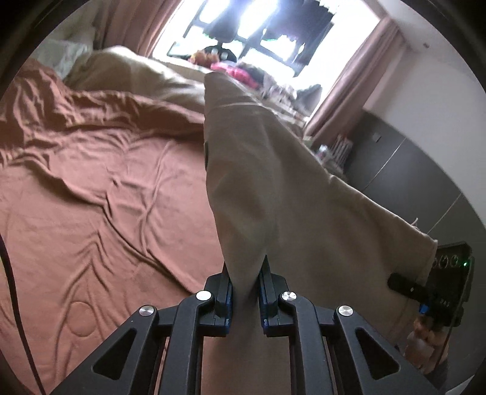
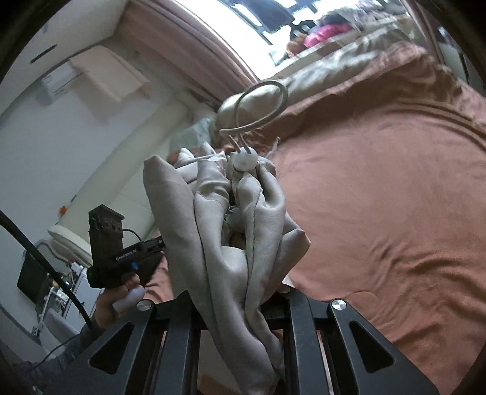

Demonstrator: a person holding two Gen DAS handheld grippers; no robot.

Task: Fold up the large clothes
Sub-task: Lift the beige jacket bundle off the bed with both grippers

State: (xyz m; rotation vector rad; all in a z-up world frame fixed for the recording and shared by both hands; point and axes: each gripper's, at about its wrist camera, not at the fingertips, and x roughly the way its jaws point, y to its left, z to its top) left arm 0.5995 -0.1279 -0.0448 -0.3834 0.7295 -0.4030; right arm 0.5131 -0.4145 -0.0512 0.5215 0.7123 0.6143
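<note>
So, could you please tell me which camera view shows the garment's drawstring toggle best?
The right wrist view: the drawstring toggle and its cord loop sit in plain sight atop the bunched beige garment. The left wrist view shows only smooth cloth, no toggle.

The left wrist view looks forward and slightly down across the rust-brown bedspread (image 1: 91,188) toward the bright window (image 1: 258,27). The right wrist view faces the same bed (image 2: 379,188), apparently rolled sideways. Both sit very close to beige cloth (image 1: 273,182) filling their centres.
</note>
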